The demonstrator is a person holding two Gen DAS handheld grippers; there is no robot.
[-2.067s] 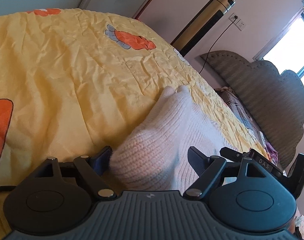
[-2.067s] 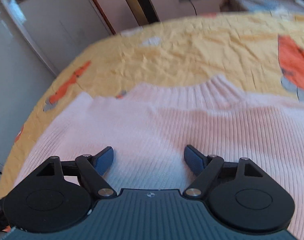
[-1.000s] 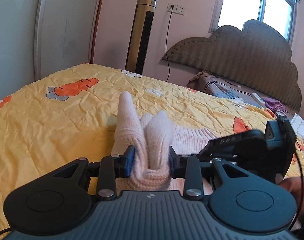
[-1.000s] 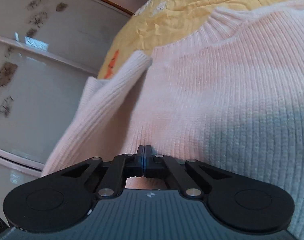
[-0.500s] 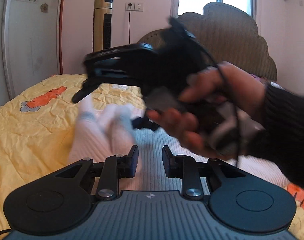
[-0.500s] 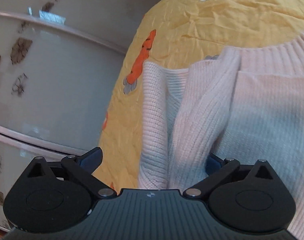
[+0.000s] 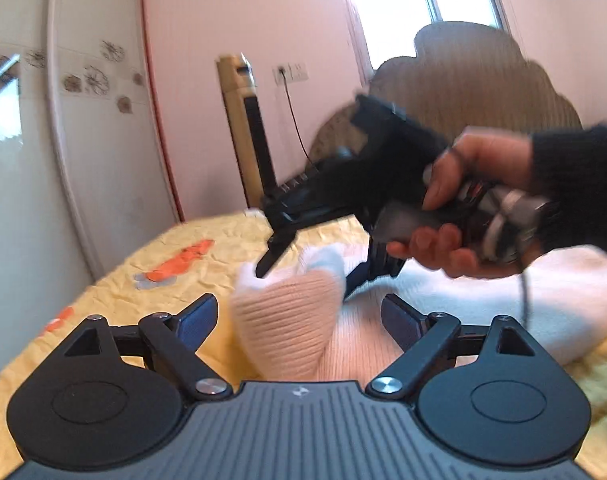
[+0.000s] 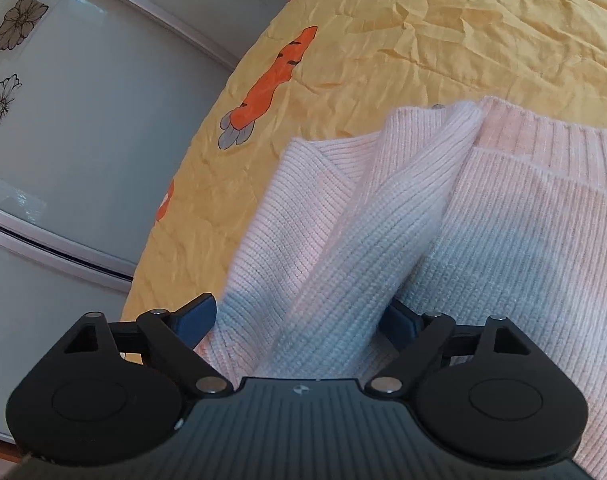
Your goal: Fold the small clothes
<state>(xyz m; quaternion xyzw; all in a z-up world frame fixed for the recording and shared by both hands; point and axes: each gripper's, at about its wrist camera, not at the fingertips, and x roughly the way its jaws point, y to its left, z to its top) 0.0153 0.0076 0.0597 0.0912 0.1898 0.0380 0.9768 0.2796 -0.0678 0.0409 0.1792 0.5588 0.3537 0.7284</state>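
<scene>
Your left claw (image 7: pixel 299 314) is opening, its 2 blue pads standing wide on either side of a raised hump of the pink sweater (image 7: pixel 291 320); the pads do not press on the knit. Past it, your right hand (image 7: pixel 467 216) holds the right claw (image 7: pixel 303 276) low over the same hump, blurred with motion.

From the right wrist view, your right claw (image 8: pixel 299 320) stands wide, the jaws easing inward a little, with a rolled ridge of the sweater (image 8: pixel 383 216) running up between the pads. Neither pad looks clamped on it. The sweater lies on the yellow bedspread (image 8: pixel 383 40) near the carrot print (image 8: pixel 271 80), its ribbed band at the far end and a flap turned back along its left side.

You seem to be in the middle of a side fold: one edge has been brought in but sits bunched rather than flat. The next move likely calls for taking that ridge at 2 points, near end and far end, and laying it flat across the body so the edges line up. Grip shallowly, or the loose knit will drag the layer beneath.
</scene>
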